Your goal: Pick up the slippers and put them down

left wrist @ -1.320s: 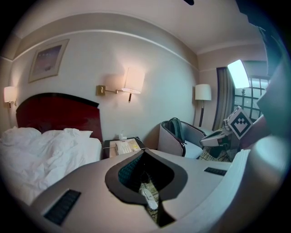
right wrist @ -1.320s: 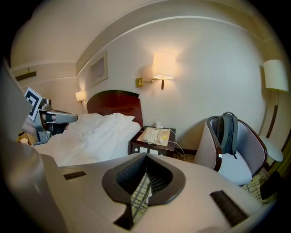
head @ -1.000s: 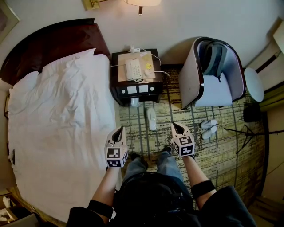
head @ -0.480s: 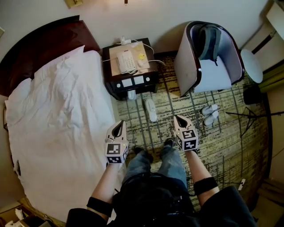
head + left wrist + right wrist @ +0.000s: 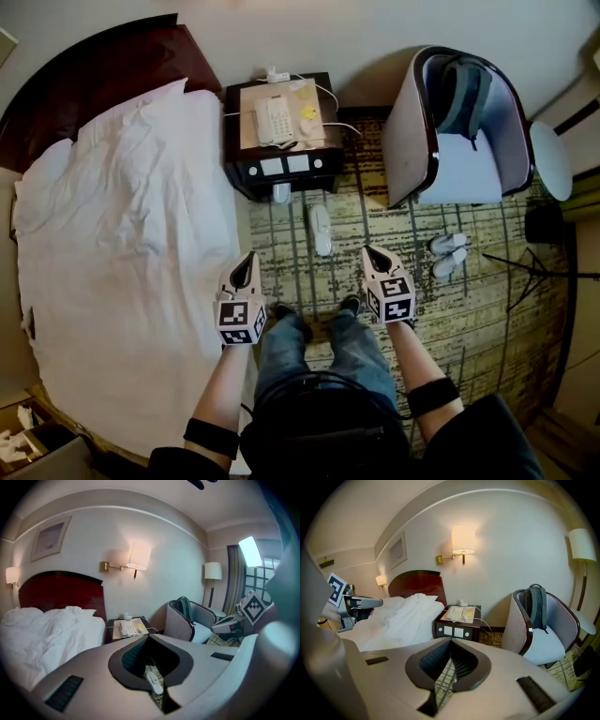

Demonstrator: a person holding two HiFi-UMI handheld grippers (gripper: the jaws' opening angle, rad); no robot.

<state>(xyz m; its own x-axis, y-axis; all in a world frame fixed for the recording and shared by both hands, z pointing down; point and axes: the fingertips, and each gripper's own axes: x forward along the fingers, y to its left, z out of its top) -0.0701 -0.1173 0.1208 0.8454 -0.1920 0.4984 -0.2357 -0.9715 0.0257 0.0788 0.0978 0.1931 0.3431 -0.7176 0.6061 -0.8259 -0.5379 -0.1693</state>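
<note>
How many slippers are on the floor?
4: one slipper mid-carpet, one apparently poking from under the nightstand, two beside the armchair. Furniture may hide more.

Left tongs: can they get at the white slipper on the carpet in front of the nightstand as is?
Likely yes: only bare carpet lies between the left tongs and the slipper. The tongs are shut, though, and must open first.
</note>
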